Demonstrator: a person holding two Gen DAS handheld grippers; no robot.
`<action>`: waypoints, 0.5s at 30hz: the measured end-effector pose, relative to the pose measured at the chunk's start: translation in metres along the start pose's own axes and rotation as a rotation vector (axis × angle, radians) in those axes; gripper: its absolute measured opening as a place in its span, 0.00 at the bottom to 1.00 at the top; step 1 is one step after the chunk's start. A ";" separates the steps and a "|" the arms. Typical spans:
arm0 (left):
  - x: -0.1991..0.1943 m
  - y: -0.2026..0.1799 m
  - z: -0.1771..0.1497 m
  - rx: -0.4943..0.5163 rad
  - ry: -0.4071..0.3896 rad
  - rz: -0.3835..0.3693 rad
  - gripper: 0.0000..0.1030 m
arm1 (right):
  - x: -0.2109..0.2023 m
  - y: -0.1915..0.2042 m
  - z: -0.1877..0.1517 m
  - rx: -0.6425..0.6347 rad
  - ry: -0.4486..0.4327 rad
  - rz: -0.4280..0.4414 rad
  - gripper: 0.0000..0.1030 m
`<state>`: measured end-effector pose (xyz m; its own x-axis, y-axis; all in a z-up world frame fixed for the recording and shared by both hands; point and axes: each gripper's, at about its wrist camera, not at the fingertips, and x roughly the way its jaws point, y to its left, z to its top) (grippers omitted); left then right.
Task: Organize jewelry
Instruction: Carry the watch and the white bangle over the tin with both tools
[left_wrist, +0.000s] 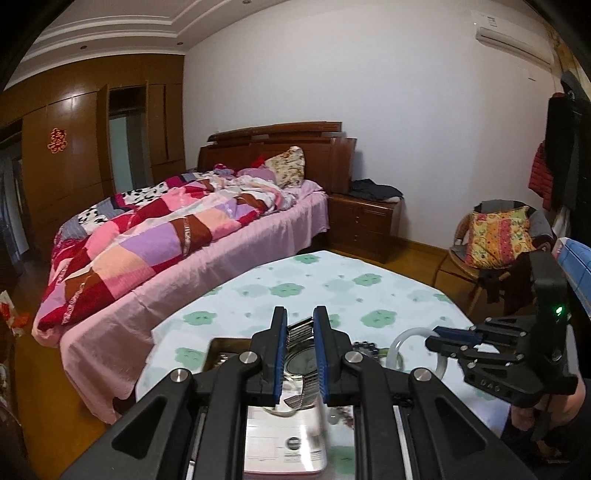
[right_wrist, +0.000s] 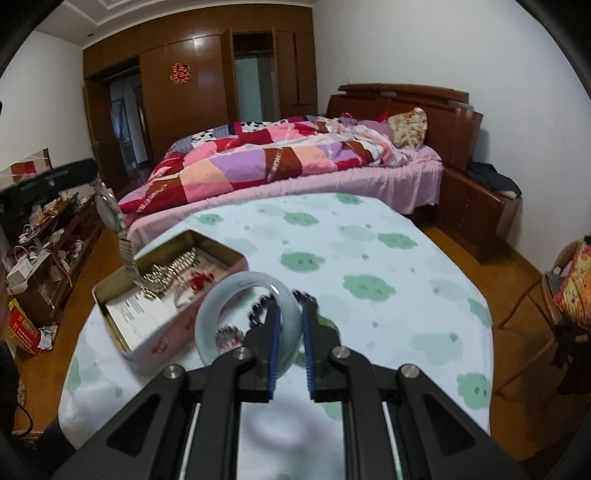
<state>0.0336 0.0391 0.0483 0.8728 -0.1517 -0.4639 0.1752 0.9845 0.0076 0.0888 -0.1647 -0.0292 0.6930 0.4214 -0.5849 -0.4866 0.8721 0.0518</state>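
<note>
My left gripper (left_wrist: 300, 314) is shut on a silver wristwatch (left_wrist: 301, 363), clamped at the dial with the metal band hanging below. In the right wrist view the wristwatch (right_wrist: 110, 214) dangles at the left, its band reaching down into an open tin box (right_wrist: 110, 291) that holds chains and a paper card. My right gripper (right_wrist: 291, 308) is shut on a pale jade bangle (right_wrist: 236, 282), held upright above the table (right_wrist: 369, 236). A dark beaded bracelet (right_wrist: 306, 295) lies on the cloth just beyond the bangle. The right gripper (left_wrist: 434, 338) and bangle (left_wrist: 399, 343) also show at the right of the left wrist view.
The table wears a white cloth with green flowers. A bed (right_wrist: 295, 158) with a patchwork quilt stands close behind it. A wooden nightstand (right_wrist: 476, 206) and a chair (left_wrist: 495, 240) with a cushion are to the right, a cluttered low shelf (right_wrist: 48, 236) to the left.
</note>
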 end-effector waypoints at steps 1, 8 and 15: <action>0.001 0.003 -0.001 -0.004 0.002 0.007 0.13 | 0.002 0.004 0.005 -0.008 -0.003 0.009 0.13; 0.007 0.037 -0.014 -0.061 0.022 0.067 0.13 | 0.020 0.040 0.028 -0.078 -0.009 0.057 0.13; 0.019 0.062 -0.032 -0.123 0.062 0.095 0.13 | 0.046 0.081 0.040 -0.136 0.006 0.109 0.13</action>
<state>0.0467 0.1002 0.0113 0.8525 -0.0558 -0.5197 0.0332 0.9981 -0.0526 0.1029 -0.0648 -0.0194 0.6293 0.5097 -0.5867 -0.6263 0.7796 0.0055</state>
